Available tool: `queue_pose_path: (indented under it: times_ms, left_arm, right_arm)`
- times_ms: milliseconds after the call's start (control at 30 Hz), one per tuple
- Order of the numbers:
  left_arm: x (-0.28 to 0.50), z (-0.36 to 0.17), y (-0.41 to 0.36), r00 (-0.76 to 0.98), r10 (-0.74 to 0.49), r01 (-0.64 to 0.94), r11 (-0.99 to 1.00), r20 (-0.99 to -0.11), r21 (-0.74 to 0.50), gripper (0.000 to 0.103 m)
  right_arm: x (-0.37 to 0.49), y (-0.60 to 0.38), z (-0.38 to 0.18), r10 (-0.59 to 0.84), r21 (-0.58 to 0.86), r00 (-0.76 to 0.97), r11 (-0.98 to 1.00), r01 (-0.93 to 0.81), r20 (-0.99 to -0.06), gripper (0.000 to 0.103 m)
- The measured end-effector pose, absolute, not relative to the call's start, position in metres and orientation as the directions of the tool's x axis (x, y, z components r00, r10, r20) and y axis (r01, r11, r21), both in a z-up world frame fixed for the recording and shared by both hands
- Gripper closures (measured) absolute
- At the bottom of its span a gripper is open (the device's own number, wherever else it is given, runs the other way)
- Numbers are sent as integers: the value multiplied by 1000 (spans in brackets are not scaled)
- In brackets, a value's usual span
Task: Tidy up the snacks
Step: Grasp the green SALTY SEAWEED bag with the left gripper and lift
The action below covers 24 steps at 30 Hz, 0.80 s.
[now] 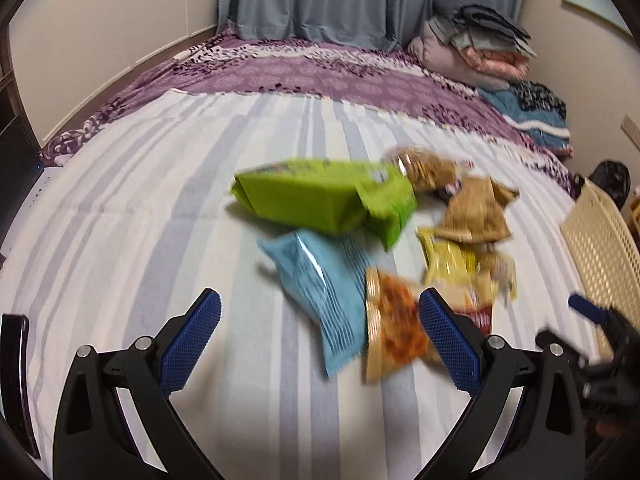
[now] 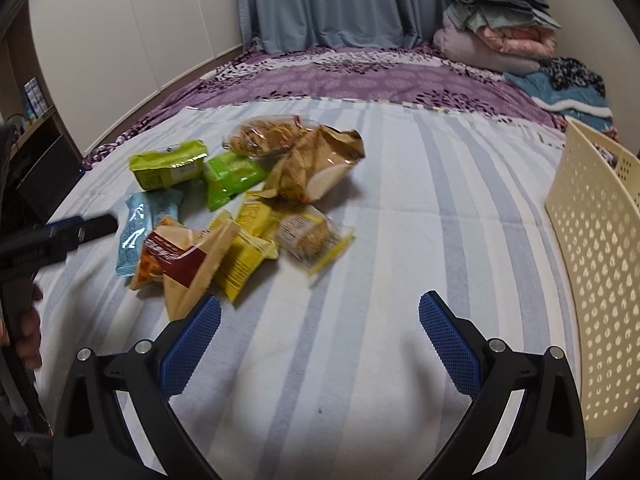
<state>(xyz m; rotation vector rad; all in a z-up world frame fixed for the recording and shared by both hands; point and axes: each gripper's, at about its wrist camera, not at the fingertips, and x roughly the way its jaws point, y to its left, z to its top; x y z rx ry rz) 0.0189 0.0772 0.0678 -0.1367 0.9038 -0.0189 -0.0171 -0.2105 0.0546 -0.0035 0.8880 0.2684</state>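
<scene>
- The left tongs (image 1: 320, 340) are spread wide with nothing between the blue pads, hovering low over the striped sheet (image 1: 160, 208) on the bed; the left view is blurred.
- The right tongs (image 2: 320, 340) are spread just as wide and empty, above a bare part of the sheet.
- The snacks lie in a loose heap on the sheet: a light blue packet (image 2: 138, 232), a lime-green pack (image 2: 170, 166) and a darker green pouch (image 2: 232, 178) on the left side of the heap.
- A crumpled brown bag (image 2: 316, 164) sits towards the back, touching a clear bag of golden crackers (image 2: 264, 134).
- Nearest the right tongs are an orange-and-maroon chip bag (image 2: 180, 260), yellow packets (image 2: 244, 256) and a clear-wrapped round cake (image 2: 310, 236).
- A cream perforated basket (image 2: 592, 264) stands at the right edge of the bed, well apart from the heap.
- Folded blankets (image 2: 496, 36) are stacked at the far corner, in front of blue-grey curtains (image 2: 320, 0).
</scene>
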Motion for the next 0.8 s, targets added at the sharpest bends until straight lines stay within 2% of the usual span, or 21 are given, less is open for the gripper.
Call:
queue_pose_path:
  times_ms: [167,300,433,800]
  left_arm:
    - [58,83,88,640,-95,-63,983,-762,-175,2]
    - [84,80,95,623,-129,-108,963,-771,-248,2]
    - [111,73,92,598,-117,-165,950,-793,-265,2]
    - [159,49,83,489,2,-281,947,-872,-156,2]
  right_arm:
    - [-19,-204,56,238,101,594,962,-254,-768,5]
    - [-22,-203,54,237,98,589,961,-258,-772,5]
    - [-24,-205,53,243,106,588,960,-258,-772,5]
    - [-27,-205,46,268,123,581,953,-278,-769,5]
